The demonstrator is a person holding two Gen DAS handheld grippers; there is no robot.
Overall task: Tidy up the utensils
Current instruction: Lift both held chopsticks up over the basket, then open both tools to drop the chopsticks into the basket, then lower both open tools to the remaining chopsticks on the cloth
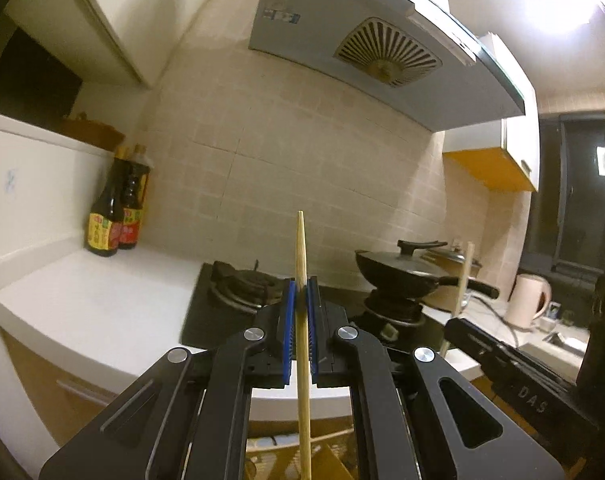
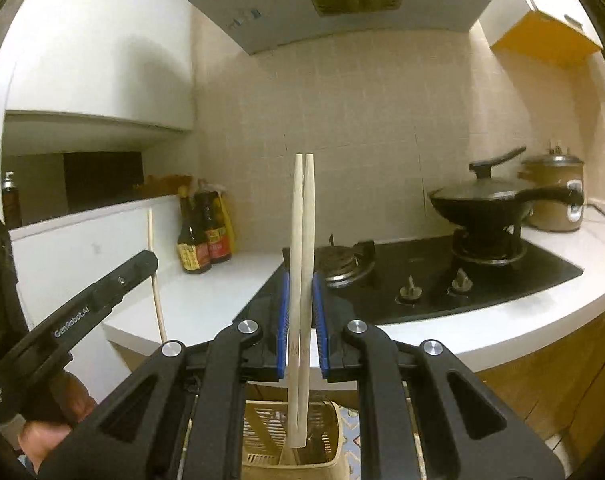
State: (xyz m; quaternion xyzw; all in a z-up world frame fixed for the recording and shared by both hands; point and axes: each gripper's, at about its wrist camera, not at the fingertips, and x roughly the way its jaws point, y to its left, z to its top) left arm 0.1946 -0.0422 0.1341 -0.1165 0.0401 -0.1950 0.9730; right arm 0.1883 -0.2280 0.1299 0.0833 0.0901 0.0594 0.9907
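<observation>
My left gripper [image 1: 301,284] is shut on a single wooden chopstick [image 1: 301,248] that stands upright between the blue pads. My right gripper [image 2: 301,280] is shut on a pair of pale chopsticks [image 2: 303,216], held upright, their lower ends hanging in a beige slotted utensil basket [image 2: 330,428] below. The left gripper [image 2: 86,308] and its chopstick [image 2: 155,280] also show at the left of the right wrist view. The right gripper [image 1: 514,364] and its chopsticks [image 1: 463,280] show at the right of the left wrist view.
A black gas hob [image 2: 422,276] sits in a white counter [image 2: 206,292], with a lidded black wok [image 2: 486,204] on the right burner. Two sauce bottles [image 2: 202,236] stand by the tiled wall. A rice cooker [image 2: 554,196] and white kettle [image 1: 528,296] are at right. A range hood [image 1: 382,52] hangs above.
</observation>
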